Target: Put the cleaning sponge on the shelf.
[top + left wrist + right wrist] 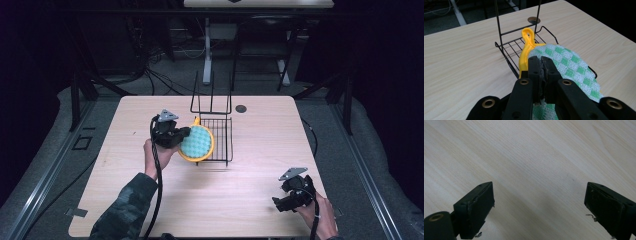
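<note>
**A:** Looking at the high view, the left gripper has its jaws clamped on a round pot holder, green-and-white checked with a yellow border. It's held up tilted, right at the front left corner of a black wire rack sitting mid-table.

**B:** Yeah, the left gripper view backs that up. The left gripper's two black jaws are pressed together with the pot holder's cloth edge pinched between them. The yellow loop on the border sticks up toward the rack's tall back wires. Part of the cloth hangs over the rack's grid, but I can't tell if it's actually touching the wires.

**A:** And the other hand?

**B:** The right gripper is way off near the front right corner of the wooden table, well apart from the rack. In the right gripper view its jaws are spread wide, nothing between them, just bare light wood underneath.

**A:** Anything else on the table?

**B:** A small dark round hole in the top, just behind the rack on the right. A camo-pattern sleeve comes in on the left arm.
</note>
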The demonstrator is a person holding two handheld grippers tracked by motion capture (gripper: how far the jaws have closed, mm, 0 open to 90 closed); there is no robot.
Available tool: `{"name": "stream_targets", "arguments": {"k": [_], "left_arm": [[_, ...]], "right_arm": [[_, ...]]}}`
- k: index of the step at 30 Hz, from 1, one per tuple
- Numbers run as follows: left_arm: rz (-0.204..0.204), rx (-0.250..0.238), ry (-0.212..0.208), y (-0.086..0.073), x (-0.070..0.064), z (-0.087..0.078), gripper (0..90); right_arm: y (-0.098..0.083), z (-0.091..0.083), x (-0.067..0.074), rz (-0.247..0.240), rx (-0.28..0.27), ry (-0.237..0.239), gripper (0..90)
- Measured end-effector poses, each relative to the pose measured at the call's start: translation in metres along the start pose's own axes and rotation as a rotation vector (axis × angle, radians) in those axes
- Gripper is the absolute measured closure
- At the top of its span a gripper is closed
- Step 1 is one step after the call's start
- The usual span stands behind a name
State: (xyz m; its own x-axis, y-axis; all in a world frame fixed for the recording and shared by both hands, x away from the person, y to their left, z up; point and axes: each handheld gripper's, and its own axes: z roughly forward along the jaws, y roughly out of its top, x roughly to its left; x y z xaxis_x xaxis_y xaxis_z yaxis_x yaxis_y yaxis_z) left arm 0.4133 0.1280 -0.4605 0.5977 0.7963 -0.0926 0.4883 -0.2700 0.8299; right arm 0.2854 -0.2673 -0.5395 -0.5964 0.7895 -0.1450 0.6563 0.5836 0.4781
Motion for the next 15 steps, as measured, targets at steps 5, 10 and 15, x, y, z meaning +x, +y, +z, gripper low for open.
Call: {"name": "stream_targets", "arguments": {"k": [5,10,15], "left_arm": [[-0.003,-0.009,0.002,0.001,0.000,0.003,87.0],[-0.016,-0.010,0.002,0.002,0.000,0.011,87.0],[-0.018,-0.019,0.008,0.002,0.000,0.015,87.0]], "right_arm": [[0.000,-0.001,0.001,-0.001,-0.005,-0.006,8.7],[0.000,-0.001,0.000,-0.005,-0.007,-0.012,8.7],[0.000,-0.002,0.001,-0.006,-0.008,-0.013,8.7]]}}
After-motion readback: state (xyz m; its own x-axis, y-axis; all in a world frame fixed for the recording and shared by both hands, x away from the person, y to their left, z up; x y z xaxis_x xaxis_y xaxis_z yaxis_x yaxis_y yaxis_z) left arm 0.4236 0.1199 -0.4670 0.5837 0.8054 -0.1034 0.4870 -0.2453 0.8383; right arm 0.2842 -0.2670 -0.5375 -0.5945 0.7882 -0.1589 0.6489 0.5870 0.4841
